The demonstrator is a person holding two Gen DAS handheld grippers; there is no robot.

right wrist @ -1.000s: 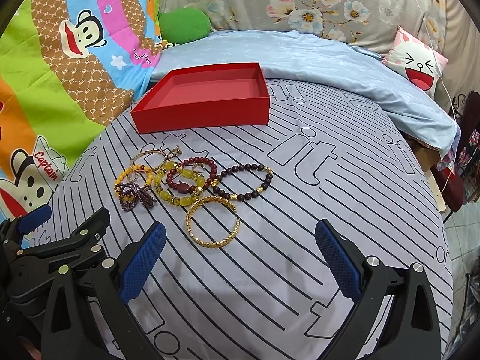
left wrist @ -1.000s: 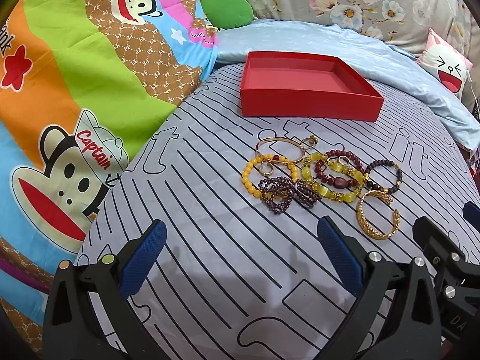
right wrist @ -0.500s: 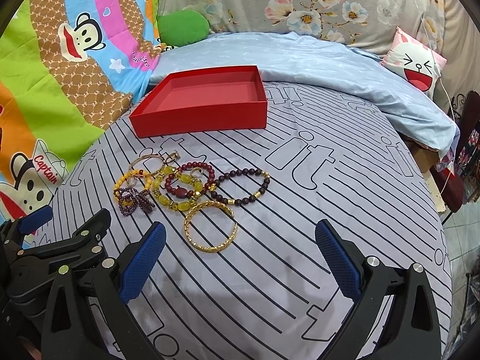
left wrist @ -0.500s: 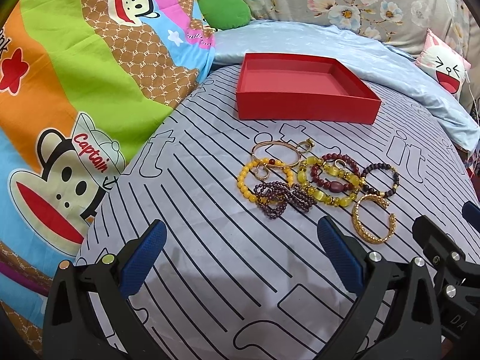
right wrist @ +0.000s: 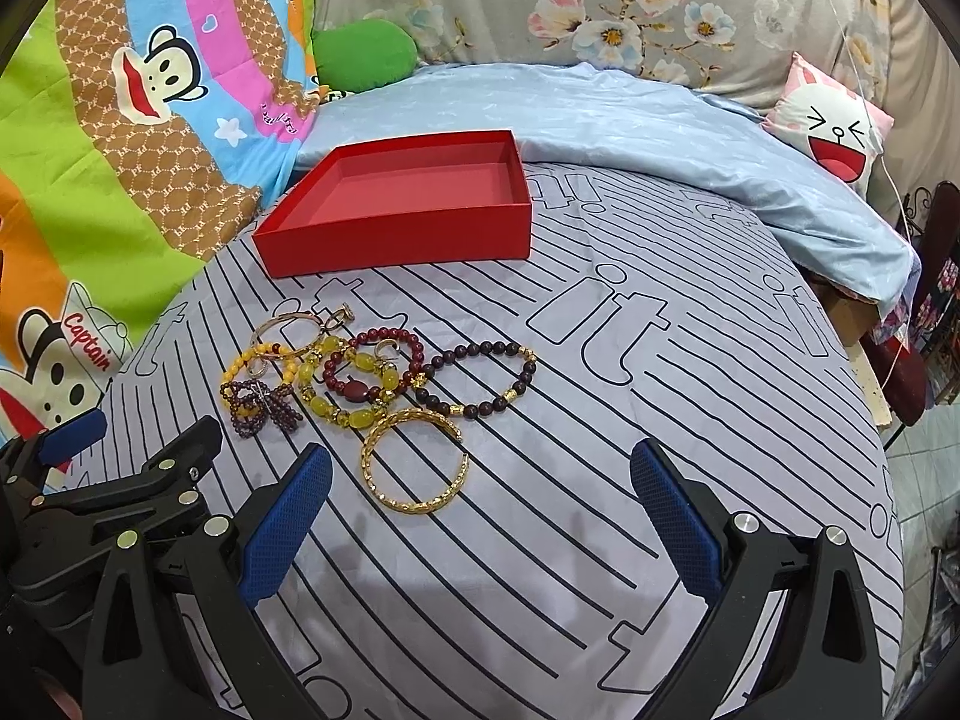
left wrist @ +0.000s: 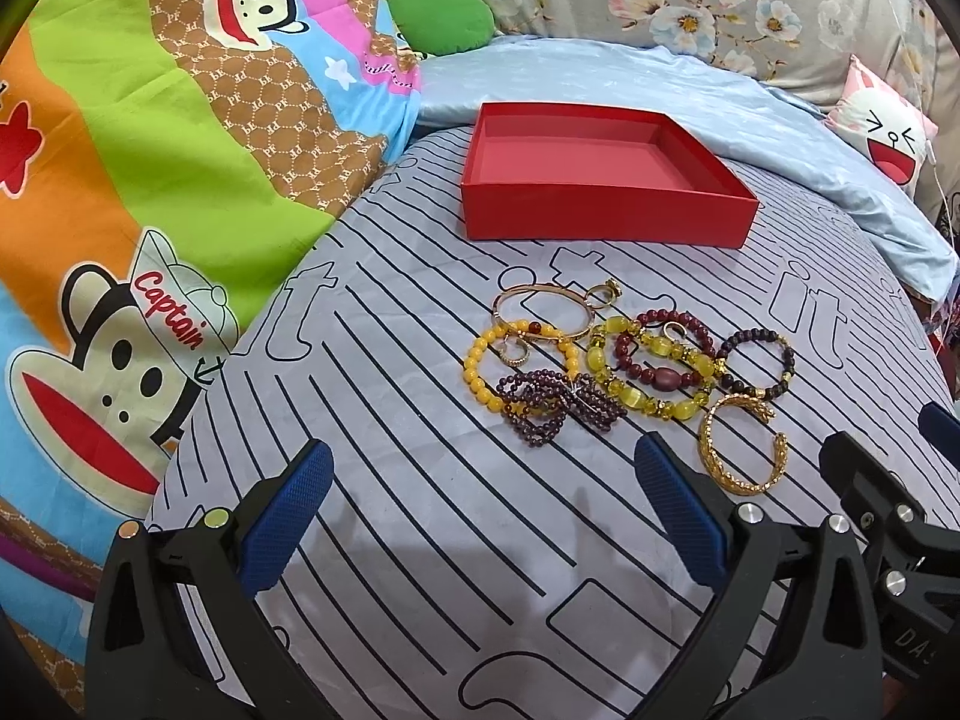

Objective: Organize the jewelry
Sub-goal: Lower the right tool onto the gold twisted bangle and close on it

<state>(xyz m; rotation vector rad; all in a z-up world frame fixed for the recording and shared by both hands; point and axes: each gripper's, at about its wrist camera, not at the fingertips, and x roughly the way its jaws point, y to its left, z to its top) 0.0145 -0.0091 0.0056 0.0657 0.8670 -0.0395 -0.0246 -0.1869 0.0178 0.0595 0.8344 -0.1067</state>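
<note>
Bed point(right wrist: 600, 480) covered by a grey sheet with black stripes; cartoon monkey blanket point(left wrist: 150, 210) to the left of both tongs, pale blue quilt point(right wrist: 660, 138) and floral fabric behind. Red box point(left wrist: 600, 180) lay open ahead of the left tongs point(left wrist: 492, 516), beyond the heap of bracelets point(left wrist: 630, 366). Gold bangle point(right wrist: 414, 462) lay nearest, just ahead of the right tongs point(right wrist: 480, 516), beside its left finger. Both tongs were spread wide, gripping nothing. Nothing between tongs and bracelets.
</note>
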